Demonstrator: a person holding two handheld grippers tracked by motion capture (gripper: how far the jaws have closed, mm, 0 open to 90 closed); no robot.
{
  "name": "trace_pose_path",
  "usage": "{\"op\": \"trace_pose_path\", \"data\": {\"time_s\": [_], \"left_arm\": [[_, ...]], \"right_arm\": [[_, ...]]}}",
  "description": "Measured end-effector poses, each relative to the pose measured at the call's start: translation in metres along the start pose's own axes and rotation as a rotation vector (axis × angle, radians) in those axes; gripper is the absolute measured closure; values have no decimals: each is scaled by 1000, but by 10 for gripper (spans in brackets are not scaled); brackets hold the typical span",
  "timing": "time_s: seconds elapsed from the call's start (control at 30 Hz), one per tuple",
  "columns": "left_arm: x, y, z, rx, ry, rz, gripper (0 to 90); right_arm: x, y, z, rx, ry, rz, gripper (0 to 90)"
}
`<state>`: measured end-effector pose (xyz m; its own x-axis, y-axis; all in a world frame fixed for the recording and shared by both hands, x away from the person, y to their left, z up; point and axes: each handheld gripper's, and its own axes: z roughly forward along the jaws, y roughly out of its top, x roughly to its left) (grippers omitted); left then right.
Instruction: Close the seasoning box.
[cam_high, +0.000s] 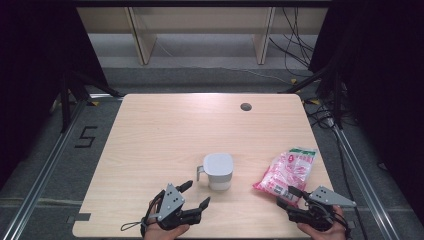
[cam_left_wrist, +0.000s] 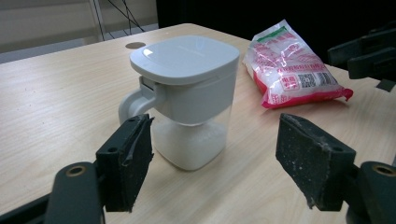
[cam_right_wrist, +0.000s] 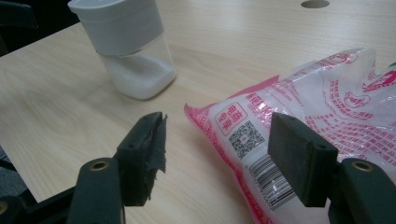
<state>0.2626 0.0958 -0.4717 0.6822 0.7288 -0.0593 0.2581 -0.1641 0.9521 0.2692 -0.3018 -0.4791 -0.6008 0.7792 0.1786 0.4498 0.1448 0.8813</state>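
Both fingers (cam_left_wrist: 299, 163) wide, jar (cam_left_wrist: 187, 98) ahead (untouched)

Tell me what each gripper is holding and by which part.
Nothing is held. The left gripper stands open short of the lidded container; the right gripper is open over the pink bag's near end, pads not pressing.

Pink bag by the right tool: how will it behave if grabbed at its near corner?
The pink bag is glossy, wrinkled film, so it will probably sag and fold, not lift flat. It looks filled with white grains, which may shift toward the hanging end. The slick film could slip between the pads.
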Motion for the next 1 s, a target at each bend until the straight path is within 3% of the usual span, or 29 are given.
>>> {"op": "trace_pose_path", "data": {"time_s": [0.03,0.07,0.1,0.13,0.17,0.2,0.33,0.37,0.4,0.43,0.5,0.57,0.6,0.63,0.67,0.73,0.77,0.8,0.83,0.87,0.97,1.0], "left_arm": [[-1,-1,-1,2,-2,1,266],[-2,-2,-1,5,1,0,266],[-3,-3,-2,18,11,4,264],[-3,-3,-3,24,8,28,262],[-4,-4,-3,25,7,39,260],[-5,-5,-4,26,4,31,260],[-8,-10,-6,15,3,8,258],[-8,-11,-8,32,6,13,257],[-9,-13,-8,18,5,11,256],[-10,-13,-10,34,11,15,255],[-13,-15,-12,42,18,21,250],[-15,-18,-13,50,24,28,246],[-16,-19,-14,47,28,33,246],[-18,-21,-14,46,29,28,245],[-18,-22,-15,50,31,36,244],[-18,-24,-15,44,20,56,241],[-19,-25,-15,44,18,49,241],[-19,-26,-15,43,18,50,241],[-23,-27,-15,48,30,9,240],[-22,-28,-16,51,23,16,240],[-24,-30,-15,39,18,10,239],[-24,-30,-17,50,23,15,239]], "right_arm": [[-1,0,0,-2,-4,-13,369],[2,0,-1,7,4,38,370],[1,0,-2,14,-8,21,369],[1,-1,0,4,2,16,369],[4,-1,-3,31,0,39,369],[0,-1,-2,16,-9,-17,369],[4,-2,-2,25,2,-13,367],[5,-2,-2,16,-6,-17,367],[7,-3,-3,25,4,-5,365],[10,-3,-4,41,13,11,365],[10,-4,-4,32,13,-32,364],[15,-6,-5,56,19,-8,352],[14,-7,-5,68,10,-43,346],[17,-8,-6,81,22,-30,346],[17,-9,-6,79,33,-61,345],[19,-11,-7,80,42,-72,342],[23,-12,-8,95,42,-41,340],[22,-12,-9,89,49,-59,337],[22,-13,-10,92,46,-74,335],[25,-14,-12,108,48,-46,333],[23,-16,-14,87,47,-80,331],[24,-17,-16,95,53,-61,331]]}}
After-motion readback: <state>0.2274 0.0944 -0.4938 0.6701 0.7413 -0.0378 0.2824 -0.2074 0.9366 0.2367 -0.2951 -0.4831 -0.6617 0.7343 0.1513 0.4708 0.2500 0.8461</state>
